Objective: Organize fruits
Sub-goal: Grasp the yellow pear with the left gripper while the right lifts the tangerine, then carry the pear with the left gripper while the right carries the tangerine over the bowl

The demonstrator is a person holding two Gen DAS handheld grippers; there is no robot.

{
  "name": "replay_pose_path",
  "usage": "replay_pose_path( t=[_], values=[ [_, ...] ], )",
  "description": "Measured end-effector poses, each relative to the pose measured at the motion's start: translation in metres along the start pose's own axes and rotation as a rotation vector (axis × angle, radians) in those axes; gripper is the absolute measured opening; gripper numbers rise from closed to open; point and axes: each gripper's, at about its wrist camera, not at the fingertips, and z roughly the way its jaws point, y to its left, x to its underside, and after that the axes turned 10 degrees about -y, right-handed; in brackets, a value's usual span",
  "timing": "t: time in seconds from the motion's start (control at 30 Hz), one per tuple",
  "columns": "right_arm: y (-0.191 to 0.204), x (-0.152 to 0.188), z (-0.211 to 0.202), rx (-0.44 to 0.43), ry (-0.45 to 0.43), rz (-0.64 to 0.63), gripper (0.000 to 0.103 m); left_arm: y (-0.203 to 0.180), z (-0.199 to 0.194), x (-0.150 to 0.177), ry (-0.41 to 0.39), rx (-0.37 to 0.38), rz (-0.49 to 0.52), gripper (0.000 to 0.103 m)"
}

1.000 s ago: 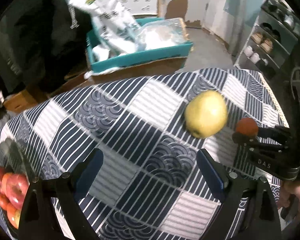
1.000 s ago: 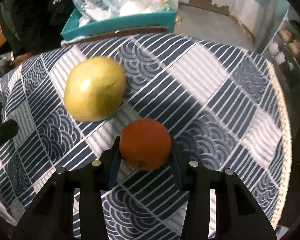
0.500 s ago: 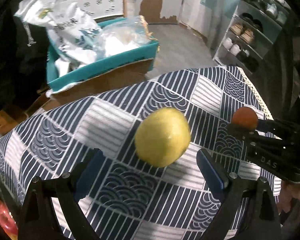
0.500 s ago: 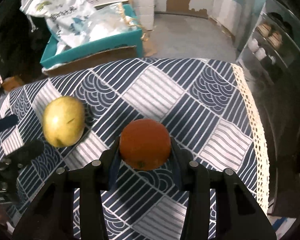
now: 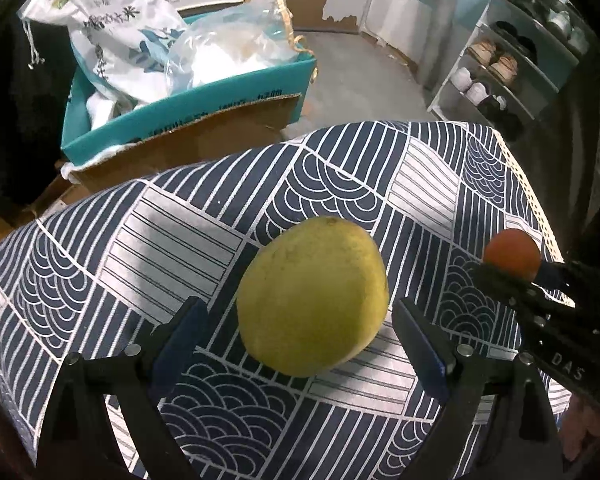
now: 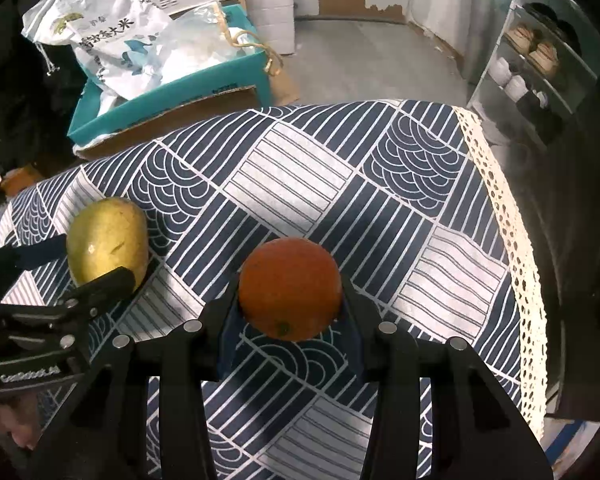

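A large yellow-green fruit lies on the blue-and-white patterned tablecloth. My left gripper straddles it, one blue pad on each side. The jaws are closing, with a gap still showing at both pads. In the right wrist view the same fruit sits at the left, with the left gripper around it. My right gripper is shut on an orange and holds it above the cloth. In the left wrist view the orange and right gripper show at the right edge.
Behind the table a teal cardboard box holds white plastic bags. A shoe rack stands on the grey floor at the far right. The lace-trimmed table edge runs down the right side, near the right gripper.
My left gripper has swung right and down, so the yellow-green fruit now lies between its fingers; the red apples at its left have left the view. The right gripper has drifted away with the orange.
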Motion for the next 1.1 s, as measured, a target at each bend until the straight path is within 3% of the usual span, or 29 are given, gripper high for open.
replay_pose_path(
  t=[0.17,0.57,1.1],
  values=[
    [-0.002,0.002,0.001,-0.001,0.006,0.007,0.043,0.000,0.007,0.002,0.024,0.046,-0.012,0.078],
    [0.001,-0.001,-0.004,0.006,-0.018,-0.012,0.043,-0.004,-0.001,0.010,0.012,0.027,-0.005,0.077],
    [0.024,-0.012,-0.035,-0.013,-0.091,-0.065,0.043,0.010,-0.057,0.013,-0.069,0.002,-0.026,0.077]
  ],
)
